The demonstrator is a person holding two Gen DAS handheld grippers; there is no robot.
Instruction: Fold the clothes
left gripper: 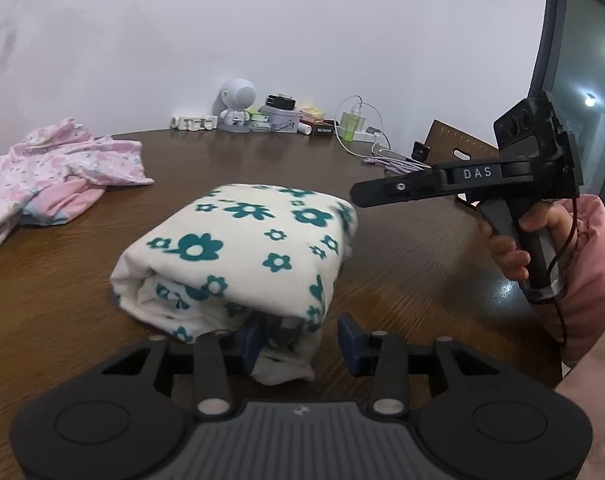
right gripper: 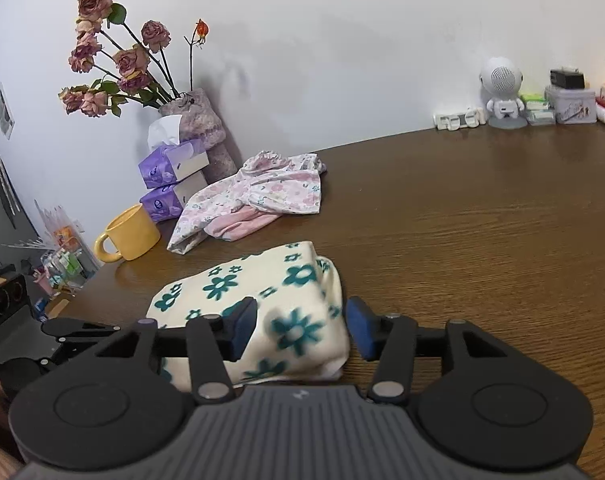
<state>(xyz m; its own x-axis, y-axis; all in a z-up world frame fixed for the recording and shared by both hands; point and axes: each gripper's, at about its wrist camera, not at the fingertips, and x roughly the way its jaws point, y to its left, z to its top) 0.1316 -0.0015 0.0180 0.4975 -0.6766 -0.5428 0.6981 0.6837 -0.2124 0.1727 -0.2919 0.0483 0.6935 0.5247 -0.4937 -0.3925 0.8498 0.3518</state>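
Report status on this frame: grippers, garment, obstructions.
Left gripper open, fingers straddling folded floral garment. Right gripper open, same bundle between fingers. Pink garment unfolded behind. Nothing obstructing.

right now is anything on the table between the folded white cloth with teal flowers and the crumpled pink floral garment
Nothing visible: only bare brown wooden table lies between the folded white teal-flowered cloth and the crumpled pink floral garment.
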